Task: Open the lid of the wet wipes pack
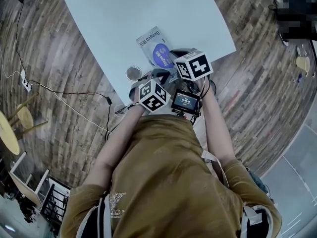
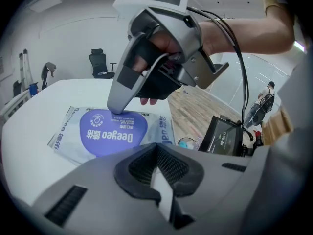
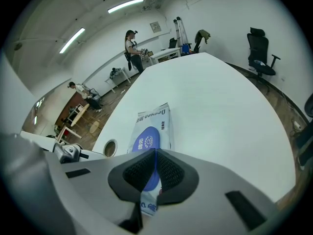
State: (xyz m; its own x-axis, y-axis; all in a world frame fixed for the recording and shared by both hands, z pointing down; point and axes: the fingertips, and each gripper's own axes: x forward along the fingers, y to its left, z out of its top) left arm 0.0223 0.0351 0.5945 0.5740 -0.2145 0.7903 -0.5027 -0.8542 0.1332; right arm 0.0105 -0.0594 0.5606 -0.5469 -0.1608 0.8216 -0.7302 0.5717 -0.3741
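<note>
The wet wipes pack [image 1: 150, 39] lies flat near the white table's [image 1: 124, 19] front edge, its blue oval lid [image 1: 161, 55] facing up. In the left gripper view the pack [image 2: 66, 136] and lid [image 2: 110, 131] lie just ahead. My right gripper [image 2: 116, 109] comes down on the lid's far edge, tips together on it. In the right gripper view its jaws [image 3: 155, 153] are closed over the blue lid [image 3: 146, 141]. My left gripper [image 2: 157, 151] sits at the pack's near end, pads meeting. Whether it pinches the pack's edge is hidden.
A small round cup [image 1: 133, 73] stands on the table left of the pack. A small screen device [image 1: 185, 101] hangs close to my body. The table's front edge is right under the grippers, with wooden floor and cables [image 1: 64, 100] below. An office chair [image 3: 259, 48] stands far off.
</note>
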